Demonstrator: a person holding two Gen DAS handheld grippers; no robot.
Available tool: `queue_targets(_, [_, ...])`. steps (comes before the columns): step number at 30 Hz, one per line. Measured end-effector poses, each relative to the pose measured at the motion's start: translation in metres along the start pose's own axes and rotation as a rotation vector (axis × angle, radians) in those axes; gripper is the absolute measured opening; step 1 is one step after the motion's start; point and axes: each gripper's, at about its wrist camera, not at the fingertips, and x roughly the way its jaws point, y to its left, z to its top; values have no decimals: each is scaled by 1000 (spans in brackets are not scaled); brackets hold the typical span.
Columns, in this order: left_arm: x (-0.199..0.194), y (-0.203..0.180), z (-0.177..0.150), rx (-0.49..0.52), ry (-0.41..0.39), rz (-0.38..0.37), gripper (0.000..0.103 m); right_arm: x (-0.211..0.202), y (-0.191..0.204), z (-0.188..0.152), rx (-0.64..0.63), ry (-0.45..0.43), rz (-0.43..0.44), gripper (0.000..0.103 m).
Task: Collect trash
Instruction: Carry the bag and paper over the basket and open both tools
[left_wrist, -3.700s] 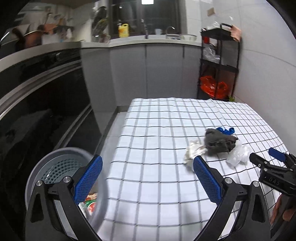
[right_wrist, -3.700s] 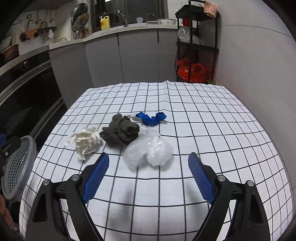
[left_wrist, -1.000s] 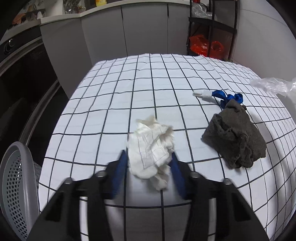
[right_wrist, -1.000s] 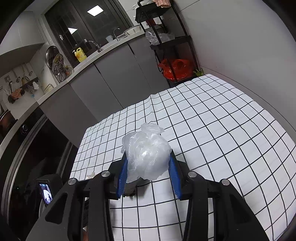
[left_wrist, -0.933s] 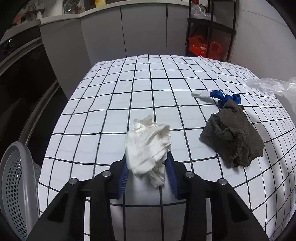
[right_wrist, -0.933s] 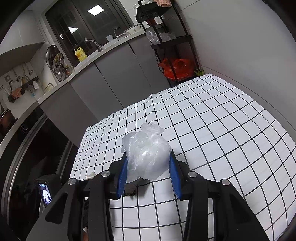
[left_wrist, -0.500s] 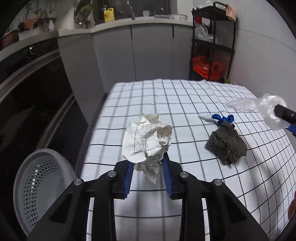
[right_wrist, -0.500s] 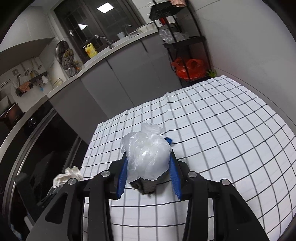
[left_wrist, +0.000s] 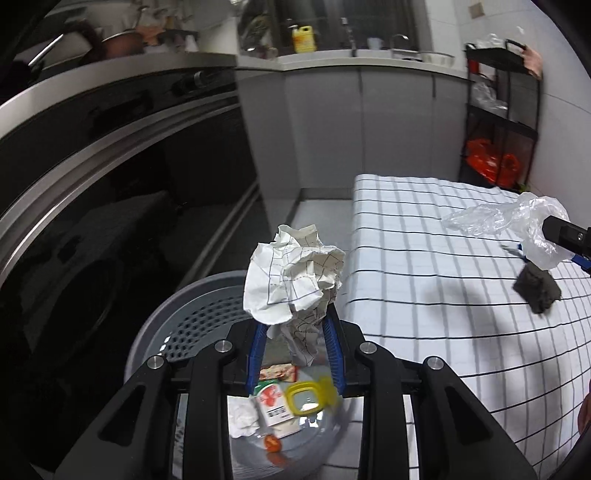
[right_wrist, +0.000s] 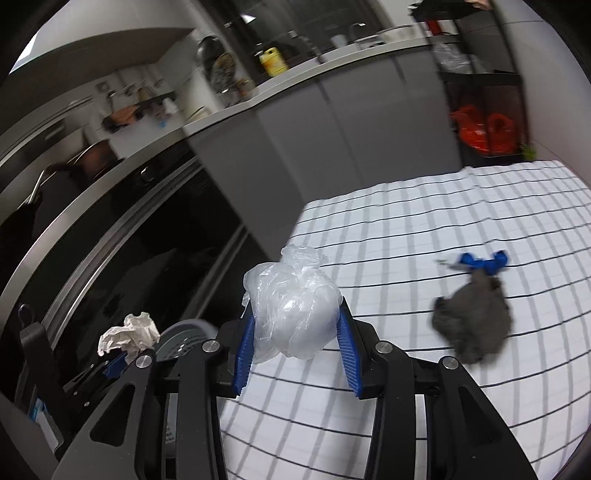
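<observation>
The crumpled paper (left_wrist: 293, 273) is white with thin dark grid lines. The plastic bag (right_wrist: 293, 314) is clear and whitish. The tablecloth (left_wrist: 424, 258) is white with a black check. The perforated basket (left_wrist: 184, 317) is grey. The cloth wad (right_wrist: 472, 321) is dark grey, the strip (right_wrist: 484, 261) beside it bright blue.

Right gripper (right_wrist: 295, 354) clamping crumpled clear plastic bag (right_wrist: 291, 310) above checked tablecloth (right_wrist: 461, 413). Dark grey rag (right_wrist: 474, 321) lying beside blue scrap (right_wrist: 484, 261). Left gripper (right_wrist: 122, 363) pinching white paper wad (right_wrist: 127, 334) near grey basket (right_wrist: 184, 338).
</observation>
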Motion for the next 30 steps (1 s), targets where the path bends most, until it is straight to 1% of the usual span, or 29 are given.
queue_targets(3, [0,22,-6,-29,8,33,29,18,27,-5,-35,36,52,39])
queue_targets(8, [6,49,-15,-53,36,68,30,43,67,-14,-90,84,91,39])
queue_targets(12, [13,67,-20,-77,60,74,34,66,92,-23,-127,135,117,39])
queue_targets(15, [20,79,-25,-100,87,73,35,84,110,-32,-158,183,123,39])
queue_targets(19, [27,93,-29,-135,118,56,35,104,128,-39,-196,233,126,39])
queue_targets(23, [33,101,-31,-157,142,43,35,115,139,-48,-233,270,134,39])
queue_targets(26, [32,105,-30,-171,143,34,35,122,146,-52,-256,293,134,40])
queue_targets(28, [32,106,-29,-176,136,32,39,125,148,-54,-264,304,135,40])
queue_targets(30, [32,106,-29,-178,133,33,40,127,150,-54,-267,310,140,41])
